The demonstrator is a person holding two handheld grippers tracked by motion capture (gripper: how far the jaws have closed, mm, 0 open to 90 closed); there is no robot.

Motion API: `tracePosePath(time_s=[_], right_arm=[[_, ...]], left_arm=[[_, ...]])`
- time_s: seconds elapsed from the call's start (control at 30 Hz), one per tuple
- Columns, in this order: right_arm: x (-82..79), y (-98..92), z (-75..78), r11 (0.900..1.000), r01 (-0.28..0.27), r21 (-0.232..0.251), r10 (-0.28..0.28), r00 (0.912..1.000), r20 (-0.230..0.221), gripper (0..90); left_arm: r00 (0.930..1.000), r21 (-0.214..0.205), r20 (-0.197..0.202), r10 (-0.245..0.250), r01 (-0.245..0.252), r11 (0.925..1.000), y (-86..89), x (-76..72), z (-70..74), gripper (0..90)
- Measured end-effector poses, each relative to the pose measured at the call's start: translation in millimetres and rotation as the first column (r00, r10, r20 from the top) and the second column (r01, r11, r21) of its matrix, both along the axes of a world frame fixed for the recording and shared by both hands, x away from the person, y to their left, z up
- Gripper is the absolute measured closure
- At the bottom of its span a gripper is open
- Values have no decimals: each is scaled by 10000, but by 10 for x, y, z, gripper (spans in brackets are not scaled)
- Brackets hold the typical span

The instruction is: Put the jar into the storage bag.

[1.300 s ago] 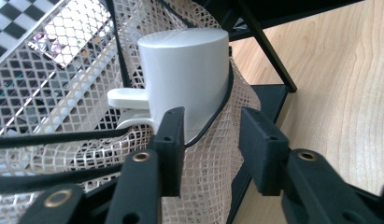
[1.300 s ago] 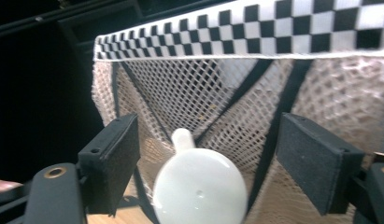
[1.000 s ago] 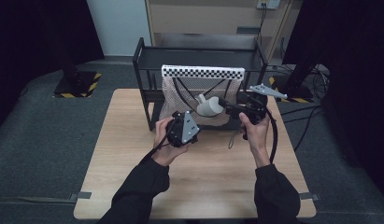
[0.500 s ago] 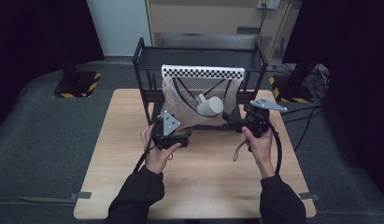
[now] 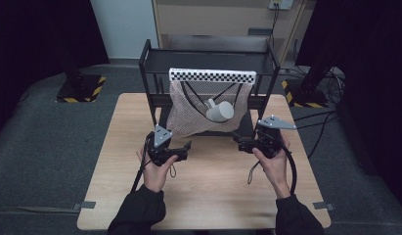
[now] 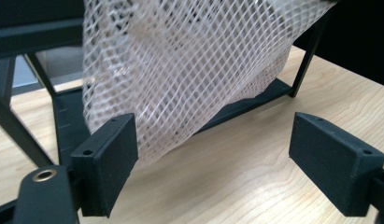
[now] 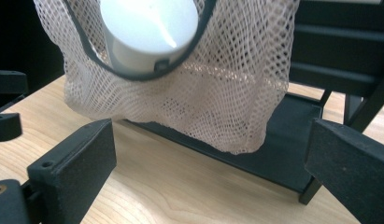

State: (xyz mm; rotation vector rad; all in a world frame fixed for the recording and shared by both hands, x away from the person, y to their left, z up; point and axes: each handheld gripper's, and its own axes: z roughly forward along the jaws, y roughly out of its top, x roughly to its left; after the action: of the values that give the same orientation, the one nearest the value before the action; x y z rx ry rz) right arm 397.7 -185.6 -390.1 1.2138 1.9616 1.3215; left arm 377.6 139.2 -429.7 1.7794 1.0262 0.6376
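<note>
White mesh bag (image 5: 203,110) hangs from the black rack (image 5: 150,73) at the table's (image 5: 115,196) far edge, its bottom sagging toward the rack's base, with a white cup (image 5: 219,110) inside. The left gripper (image 5: 185,148) and right gripper (image 5: 240,143) hover near the bag's 2 lower corners; both have just been opening, and their jaws stand wide apart with nothing between them.

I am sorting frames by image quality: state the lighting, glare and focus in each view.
High view: evenly lit wooden table, dark surroundings, slightly soft. Left gripper view: mesh bag close and blurred, tabletop grain sharper. Right gripper view: white cup in the mesh overexposed with glare, jaws in the foreground soft.
</note>
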Motion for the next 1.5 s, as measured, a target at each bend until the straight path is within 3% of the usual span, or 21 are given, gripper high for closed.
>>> tracePosePath(time_s=[0.37,0.57,1.0,1.33,1.5], right_arm=[[-56,-27,-323,10000,-16,-61,12,9979,-645,30],[-101,-63,-483,10000,4,-83,-12,9948,-1019,30],[-241,-103,-810,9994,-35,-353,-25,9855,-1694,27],[-315,-131,-1009,9973,-111,-733,-46,9774,-2113,27],[-376,-166,-1081,9960,-25,-891,-177,9742,-2251,27]], left_arm=[[9984,300,-574,1,17,9995,50,-78,-214,139],[9944,461,-1053,53,-5,9989,74,-121,-378,138],[9862,799,-1654,114,18,9968,118,-218,-557,123],[9867,1454,-1620,131,107,9893,78,-292,-682,114],[9828,1421,-1842,152,113,9898,89,-339,-732,114]])
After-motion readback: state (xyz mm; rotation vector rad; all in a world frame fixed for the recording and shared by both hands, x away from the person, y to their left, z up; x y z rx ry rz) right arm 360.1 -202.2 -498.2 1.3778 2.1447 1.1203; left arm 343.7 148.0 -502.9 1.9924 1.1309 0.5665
